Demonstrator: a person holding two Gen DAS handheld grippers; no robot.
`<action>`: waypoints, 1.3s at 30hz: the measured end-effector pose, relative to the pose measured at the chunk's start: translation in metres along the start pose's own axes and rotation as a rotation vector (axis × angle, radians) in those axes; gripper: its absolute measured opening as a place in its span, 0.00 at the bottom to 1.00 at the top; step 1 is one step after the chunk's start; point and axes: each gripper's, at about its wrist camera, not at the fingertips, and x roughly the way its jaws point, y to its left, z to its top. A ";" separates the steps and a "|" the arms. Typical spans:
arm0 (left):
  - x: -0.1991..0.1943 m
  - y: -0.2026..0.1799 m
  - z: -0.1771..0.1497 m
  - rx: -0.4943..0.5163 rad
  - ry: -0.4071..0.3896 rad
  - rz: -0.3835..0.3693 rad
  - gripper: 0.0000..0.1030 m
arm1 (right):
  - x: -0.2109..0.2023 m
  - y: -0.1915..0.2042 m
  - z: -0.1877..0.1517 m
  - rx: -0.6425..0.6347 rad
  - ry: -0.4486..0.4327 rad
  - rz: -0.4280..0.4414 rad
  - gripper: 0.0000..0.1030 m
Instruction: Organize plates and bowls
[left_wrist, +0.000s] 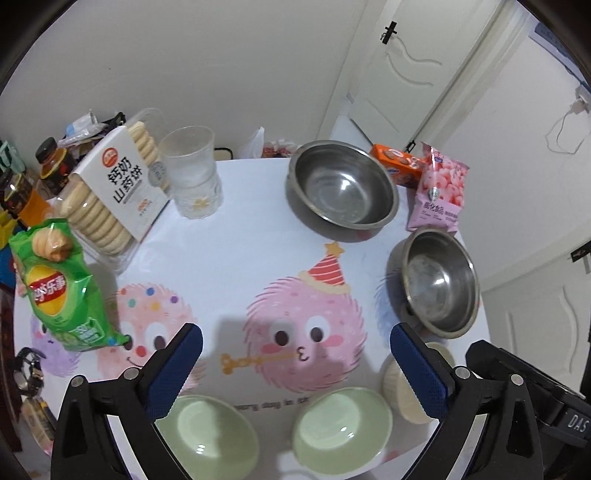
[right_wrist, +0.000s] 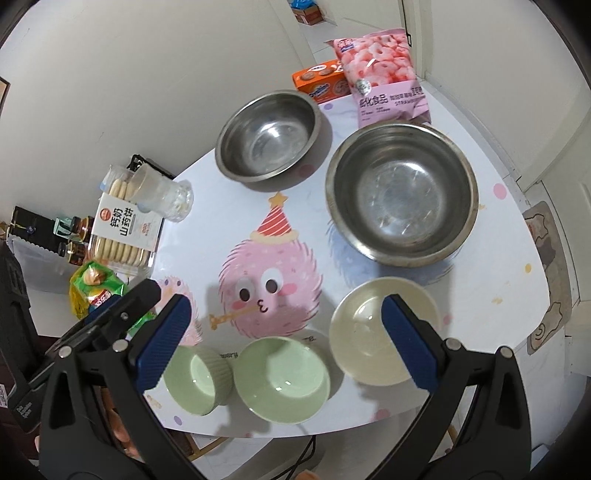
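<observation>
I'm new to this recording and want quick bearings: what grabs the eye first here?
Two steel bowls stand at the table's far side, beside a pink snack bag. Along the near edge sit two green bowls and a cream bowl, under both open grippers. A pink party-hat monster fills the tablecloth's middle.

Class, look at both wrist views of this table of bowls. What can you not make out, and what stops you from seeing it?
- Cream bowl, left wrist view: mostly behind a blue finger pad.
- Left green bowl, left wrist view: bottom cut off by the picture edge, one side under the gripper.
- Chips bag, right wrist view: partly hidden by the left gripper.
- Dark bottles, right wrist view: labels too small.
</observation>
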 end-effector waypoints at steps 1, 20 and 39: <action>-0.001 0.002 0.000 0.002 -0.003 0.004 1.00 | 0.000 0.003 -0.001 0.000 -0.001 -0.002 0.99; 0.038 -0.024 0.092 -0.006 -0.038 0.168 1.00 | 0.020 -0.017 0.102 0.015 0.048 -0.022 0.99; 0.186 -0.039 0.166 0.045 0.210 0.228 1.00 | 0.153 -0.051 0.219 0.118 0.265 0.017 0.99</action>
